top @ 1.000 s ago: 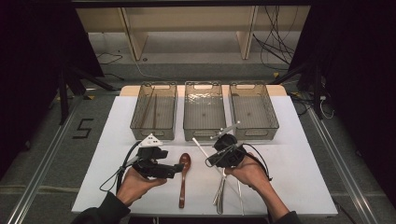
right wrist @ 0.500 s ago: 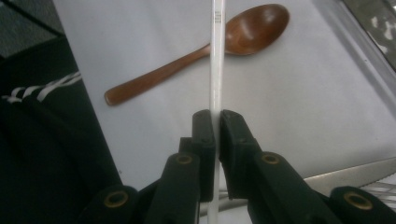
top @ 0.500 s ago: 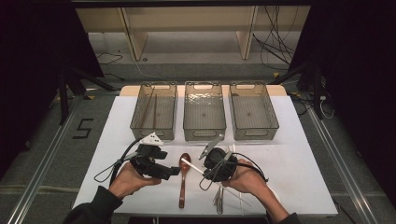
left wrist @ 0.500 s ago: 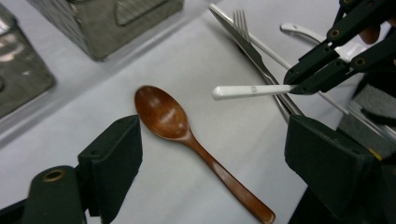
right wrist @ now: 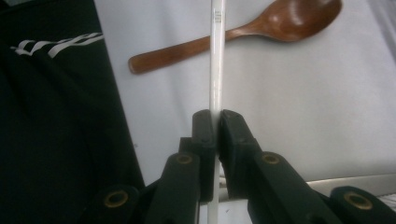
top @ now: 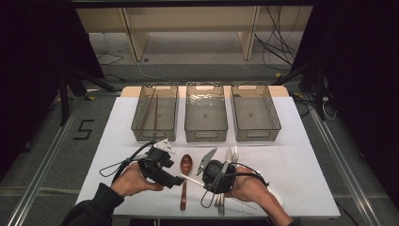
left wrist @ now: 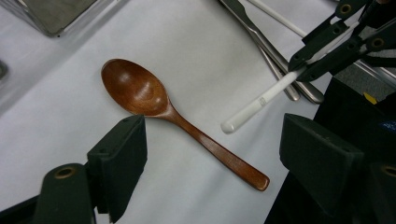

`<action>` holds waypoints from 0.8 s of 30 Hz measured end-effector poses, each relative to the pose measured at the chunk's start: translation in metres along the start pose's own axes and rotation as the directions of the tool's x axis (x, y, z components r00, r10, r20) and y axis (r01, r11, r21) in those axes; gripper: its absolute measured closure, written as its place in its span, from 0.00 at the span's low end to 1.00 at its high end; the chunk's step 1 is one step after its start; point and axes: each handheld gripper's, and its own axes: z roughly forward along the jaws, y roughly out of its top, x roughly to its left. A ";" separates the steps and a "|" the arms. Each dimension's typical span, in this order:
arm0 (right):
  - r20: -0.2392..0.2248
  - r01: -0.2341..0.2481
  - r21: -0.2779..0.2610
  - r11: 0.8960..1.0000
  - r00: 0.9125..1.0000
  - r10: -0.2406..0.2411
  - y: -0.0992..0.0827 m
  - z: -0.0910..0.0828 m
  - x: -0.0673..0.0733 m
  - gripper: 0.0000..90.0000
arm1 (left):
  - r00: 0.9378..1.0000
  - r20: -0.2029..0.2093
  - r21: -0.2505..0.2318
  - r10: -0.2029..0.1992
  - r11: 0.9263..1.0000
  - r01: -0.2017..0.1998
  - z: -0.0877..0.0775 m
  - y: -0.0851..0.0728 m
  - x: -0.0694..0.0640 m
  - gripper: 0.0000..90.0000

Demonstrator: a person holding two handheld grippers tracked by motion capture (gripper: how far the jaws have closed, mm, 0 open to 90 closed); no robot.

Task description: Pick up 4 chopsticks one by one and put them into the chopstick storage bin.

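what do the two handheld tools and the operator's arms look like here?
Both are black, boxy units with two flat black jaws pinned by brass-coloured rivets. The left tool and right tool each carry a grey three-cornered plate and trail a looping black cable. The left sleeve is dark.

Dim grey floor (top: 56, 155) with a taped "5" (top: 83, 129), pale wooden shelving (top: 188, 28), trailing cables (top: 277, 37).

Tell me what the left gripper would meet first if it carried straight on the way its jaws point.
Probably the wooden spoon lying on the table, whose handle crosses between the left gripper's open jaws. The white stick held by the right gripper sits nearby; depth is unclear.
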 end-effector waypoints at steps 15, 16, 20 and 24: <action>-0.012 0.078 0.055 0.995 0.997 -0.077 0.003 0.004 0.013 0.95 | 0.992 0.091 0.111 0.086 0.989 -0.095 0.015 0.003 -0.009 0.36; -0.011 0.083 0.056 0.995 0.996 -0.083 0.003 0.004 0.013 0.95 | 0.991 0.096 0.118 0.094 0.987 -0.105 0.016 0.004 -0.009 0.37; -0.013 0.091 0.057 0.994 0.996 -0.091 0.003 0.004 0.015 0.95 | 0.984 0.122 0.137 0.126 0.980 -0.143 0.021 0.003 -0.012 0.43; -0.013 0.093 0.060 0.994 0.996 -0.093 0.004 0.004 0.016 0.95 | 0.976 0.152 0.153 0.154 0.972 -0.178 0.024 0.003 -0.015 0.50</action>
